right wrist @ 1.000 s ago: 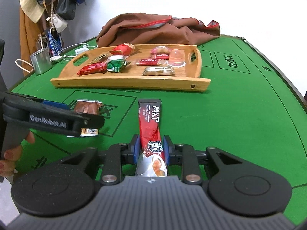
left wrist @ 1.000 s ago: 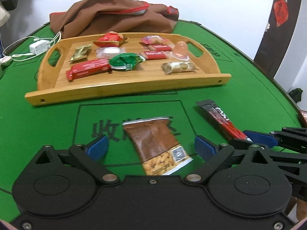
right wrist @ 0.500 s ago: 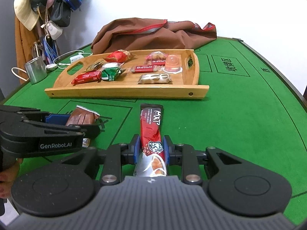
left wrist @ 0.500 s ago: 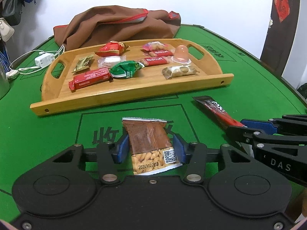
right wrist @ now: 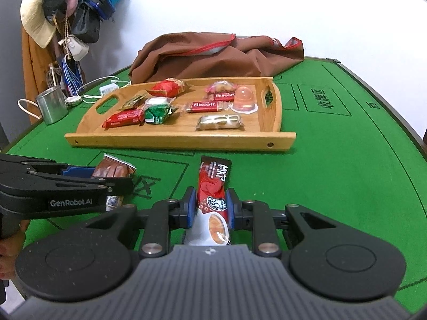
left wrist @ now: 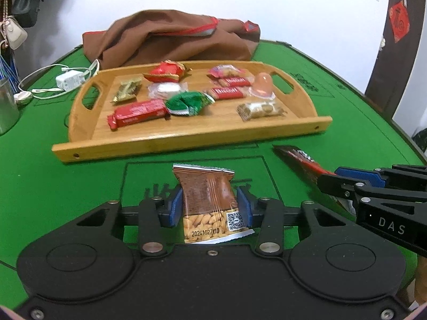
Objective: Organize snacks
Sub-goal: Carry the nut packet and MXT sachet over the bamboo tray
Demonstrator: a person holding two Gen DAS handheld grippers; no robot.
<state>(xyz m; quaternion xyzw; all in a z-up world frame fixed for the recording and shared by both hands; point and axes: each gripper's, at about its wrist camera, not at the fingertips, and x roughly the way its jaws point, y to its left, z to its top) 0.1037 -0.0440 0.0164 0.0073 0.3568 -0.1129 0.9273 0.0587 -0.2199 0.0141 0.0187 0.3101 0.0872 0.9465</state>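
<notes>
My left gripper point(left wrist: 209, 208) is shut on a brown peanut packet point(left wrist: 206, 192) and holds it just above the green table, in front of the wooden tray point(left wrist: 186, 133). My right gripper point(right wrist: 209, 209) is shut on a long red coffee stick point(right wrist: 213, 181), also lifted before the tray point(right wrist: 181, 138). The tray holds several wrapped snacks. The right gripper shows at the right of the left wrist view point(left wrist: 355, 178); the left gripper shows at the left of the right wrist view point(right wrist: 80, 178).
A brown cloth bag point(right wrist: 213, 53) lies behind the tray. A metal cup point(right wrist: 52, 104) and a white charger with cable point(left wrist: 68, 80) sit at the far left. Bags and a hat hang on the wall at left point(right wrist: 66, 13).
My left gripper closed on the peanut packet and lifted it. My right gripper stayed shut on the coffee stick and raised it, both moving closer to the tray.
</notes>
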